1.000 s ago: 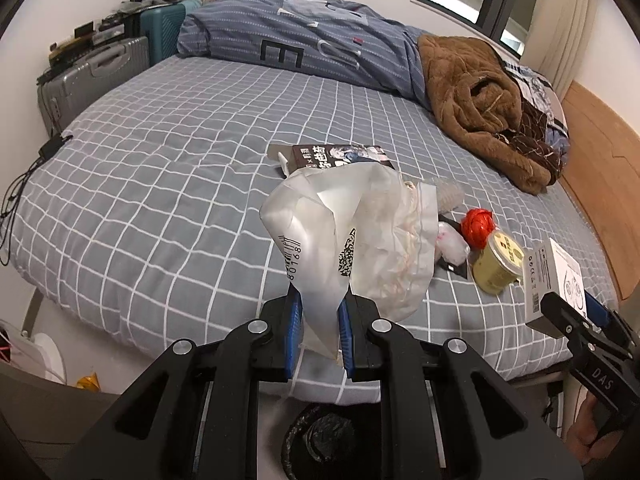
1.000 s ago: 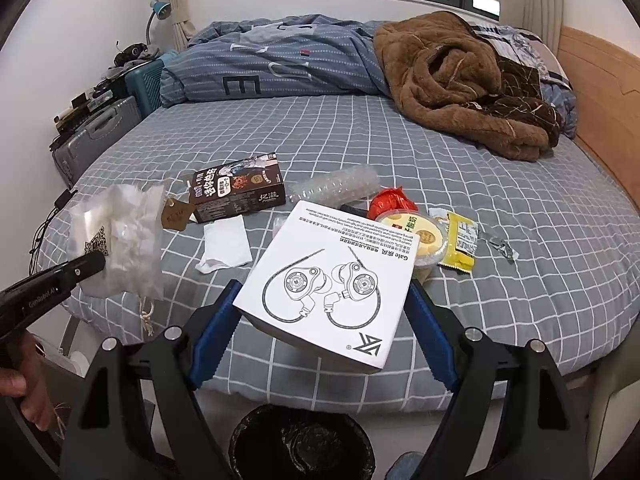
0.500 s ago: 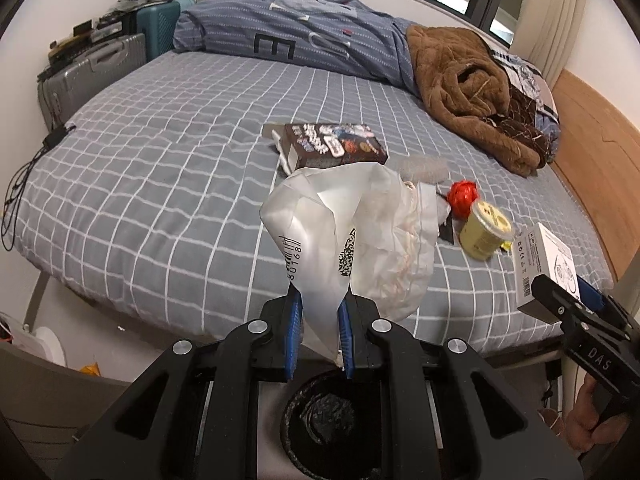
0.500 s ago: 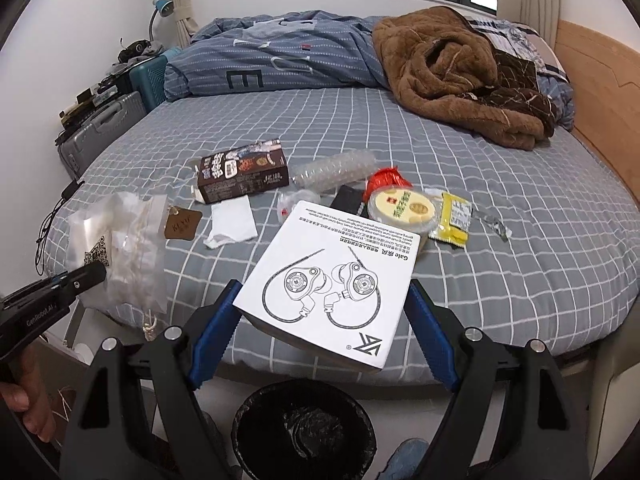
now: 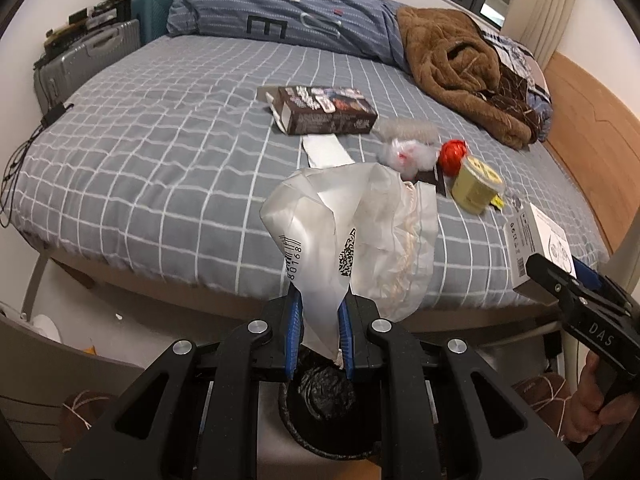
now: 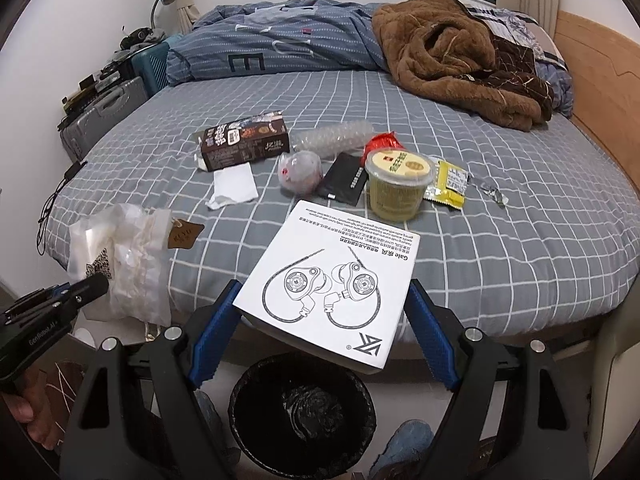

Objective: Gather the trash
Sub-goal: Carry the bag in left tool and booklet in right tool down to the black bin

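Now both tongs hold trash above the black bin (image 6: 302,408).
The left tongs (image 5: 319,330) pinch a crumpled plastic bag (image 5: 356,236) narrowly; the right tongs (image 6: 320,330), spread wide, clamp a white earphone box (image 6: 332,280). Beyond the bin, a brown carton (image 6: 244,146), a yellow cup (image 6: 398,184) and wrappers lie on the bed (image 6: 500,220).

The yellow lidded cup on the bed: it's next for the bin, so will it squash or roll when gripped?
The yellow lidded cup looks like thin plastic, so it may flex under the pads. It stands upright on soft bedding and could tip if nudged. On its side it would probably roll.
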A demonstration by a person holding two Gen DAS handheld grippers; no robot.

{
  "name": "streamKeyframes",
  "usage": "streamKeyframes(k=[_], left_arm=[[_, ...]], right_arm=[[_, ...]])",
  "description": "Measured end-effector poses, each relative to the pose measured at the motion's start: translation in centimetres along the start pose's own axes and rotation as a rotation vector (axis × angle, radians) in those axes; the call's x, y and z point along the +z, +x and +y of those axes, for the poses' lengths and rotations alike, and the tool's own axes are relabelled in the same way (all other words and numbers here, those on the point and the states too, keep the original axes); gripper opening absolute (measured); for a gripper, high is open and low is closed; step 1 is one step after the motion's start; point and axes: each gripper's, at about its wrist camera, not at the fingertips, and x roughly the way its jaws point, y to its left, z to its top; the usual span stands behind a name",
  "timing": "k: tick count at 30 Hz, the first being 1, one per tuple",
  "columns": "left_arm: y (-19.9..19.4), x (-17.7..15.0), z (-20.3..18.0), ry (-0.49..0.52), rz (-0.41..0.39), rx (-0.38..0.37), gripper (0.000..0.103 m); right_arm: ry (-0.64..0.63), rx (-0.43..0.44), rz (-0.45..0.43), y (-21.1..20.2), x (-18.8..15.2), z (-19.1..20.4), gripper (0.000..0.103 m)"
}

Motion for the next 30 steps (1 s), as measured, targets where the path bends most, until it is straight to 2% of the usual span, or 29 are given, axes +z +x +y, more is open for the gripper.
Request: streamKeyframes(k=[11,30], left_arm=[[1.0,-4.1,-0.1,0.029,0.054,0.008,0.016],[6.5,-9.8,-0.4,0.053,0.19,0.033,0.016]], right_arm=[[0.012,-0.004,0.059,0.6,-3.9,-0.8,0.078],[0.021,-0.014,0.188,5.1,-9.9,-1.1,0.078]])
